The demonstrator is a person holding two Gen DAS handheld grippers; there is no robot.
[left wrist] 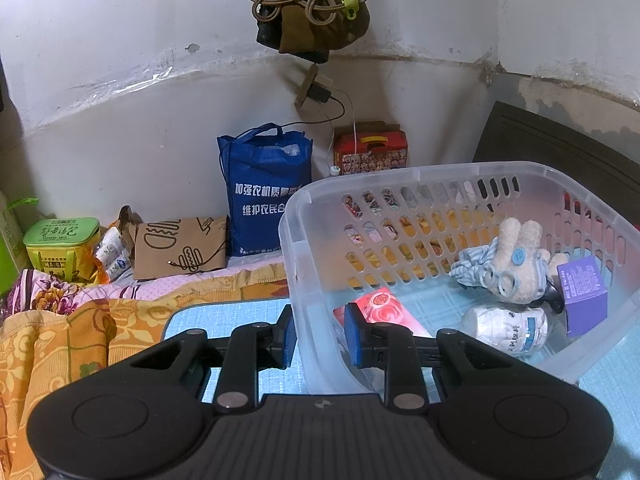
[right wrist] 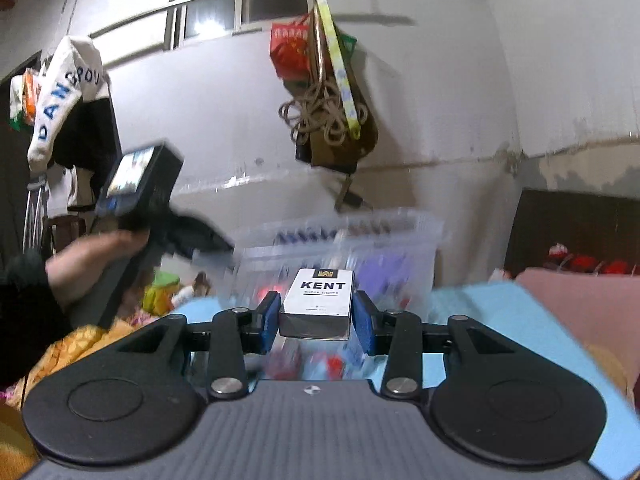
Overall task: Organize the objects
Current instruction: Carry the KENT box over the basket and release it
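A clear plastic basket [left wrist: 296,216] stands on a light blue mat [left wrist: 224,316]. Inside lie a red tissue pack [left wrist: 386,306], a white bottle [left wrist: 506,330], a plush rabbit [left wrist: 516,260] and a purple box [left wrist: 584,292]. My left gripper [left wrist: 320,336] straddles the basket's near left wall, one finger outside and one inside; whether it grips the wall is unclear. My right gripper [right wrist: 316,320] is shut on a white KENT cigarette pack [right wrist: 320,296], held above the mat in front of the blurred basket [right wrist: 340,240].
A blue tote bag [left wrist: 264,192], a brown paper bag [left wrist: 180,248], a green box [left wrist: 62,248] and a red box [left wrist: 370,152] stand by the wall. An orange floral blanket [left wrist: 60,340] lies left. A bag with rope [left wrist: 308,8] hangs above. The left hand unit [right wrist: 140,196] shows at left.
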